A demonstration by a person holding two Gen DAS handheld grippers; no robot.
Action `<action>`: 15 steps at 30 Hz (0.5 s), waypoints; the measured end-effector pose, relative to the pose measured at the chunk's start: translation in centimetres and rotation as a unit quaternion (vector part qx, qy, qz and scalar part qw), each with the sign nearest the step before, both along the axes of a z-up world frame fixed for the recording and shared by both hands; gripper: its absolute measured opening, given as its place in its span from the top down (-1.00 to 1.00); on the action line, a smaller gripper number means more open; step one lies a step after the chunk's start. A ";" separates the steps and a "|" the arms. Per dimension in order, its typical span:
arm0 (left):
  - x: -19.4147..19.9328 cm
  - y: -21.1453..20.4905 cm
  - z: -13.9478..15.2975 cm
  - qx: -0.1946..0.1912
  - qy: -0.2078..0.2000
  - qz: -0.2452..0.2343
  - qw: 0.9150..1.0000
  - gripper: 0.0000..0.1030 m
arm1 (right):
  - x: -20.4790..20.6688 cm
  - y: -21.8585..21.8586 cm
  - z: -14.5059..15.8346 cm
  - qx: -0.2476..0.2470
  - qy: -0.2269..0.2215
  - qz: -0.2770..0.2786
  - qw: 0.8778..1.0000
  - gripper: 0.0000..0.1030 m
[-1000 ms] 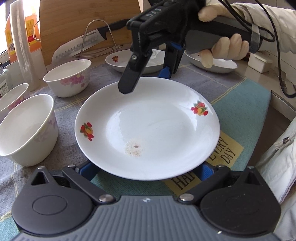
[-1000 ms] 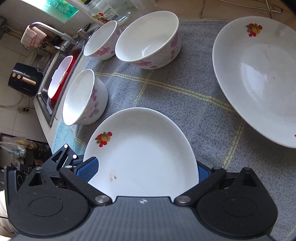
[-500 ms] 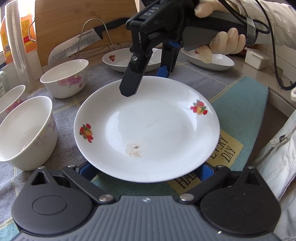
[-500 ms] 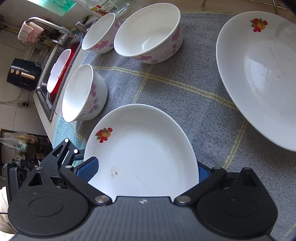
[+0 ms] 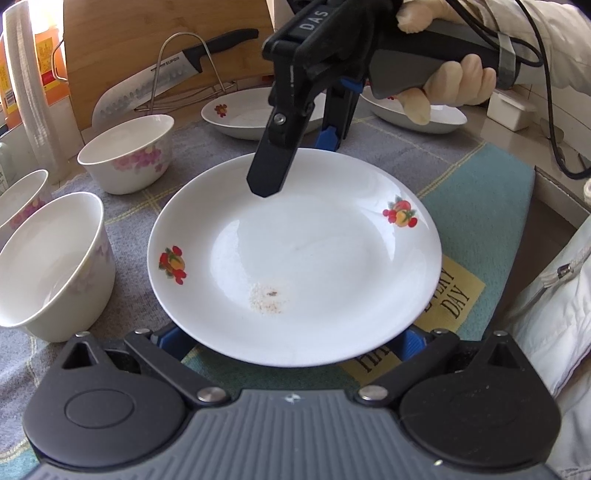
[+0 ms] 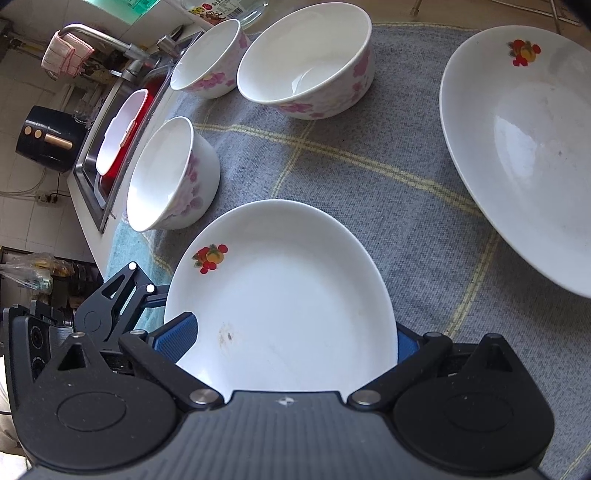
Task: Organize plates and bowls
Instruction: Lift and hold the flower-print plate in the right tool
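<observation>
The left tool (image 5: pixel 291 336) is sitting with its fingers spread wide, and the near rim of the plate (image 5: pixel 295 251) is lying over its blue pads (image 5: pixel 173 336). The right tool (image 5: pixel 295 160) is also standing open, straddling the plate's far rim: its black finger is hovering over the inside of the plate while the other is reaching down just beyond the edge. A gloved hand (image 5: pixel 450 81) is gripping its handle.

The plate, white with two fruit prints and a brownish speck near the middle, is sitting between the two tools over the grey checked mat (image 6: pixel 369 184) and a teal cloth (image 5: pixel 480 206) covering the surface. Whether it is resting on the mat or raised off it I cannot tell.

Three flowered bowls (image 5: pixel 51 266) are standing to the left. Two more plates (image 5: pixel 243 110) are lying beyond, near a knife (image 5: pixel 147 85) leaning on a wire rack against a wooden board (image 5: pixel 147 33).
</observation>
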State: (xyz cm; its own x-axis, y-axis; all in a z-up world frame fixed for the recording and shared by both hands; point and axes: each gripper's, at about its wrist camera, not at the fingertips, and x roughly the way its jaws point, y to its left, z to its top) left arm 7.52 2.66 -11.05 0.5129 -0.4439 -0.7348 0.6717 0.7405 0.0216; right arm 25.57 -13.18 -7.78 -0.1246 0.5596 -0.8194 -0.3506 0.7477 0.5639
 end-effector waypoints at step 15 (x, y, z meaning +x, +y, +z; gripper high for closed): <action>-0.1 0.3 0.3 0.009 -0.001 -0.002 1.000 -0.97 | -0.3 0.1 0.2 0.002 -0.003 0.008 1.000 -1.00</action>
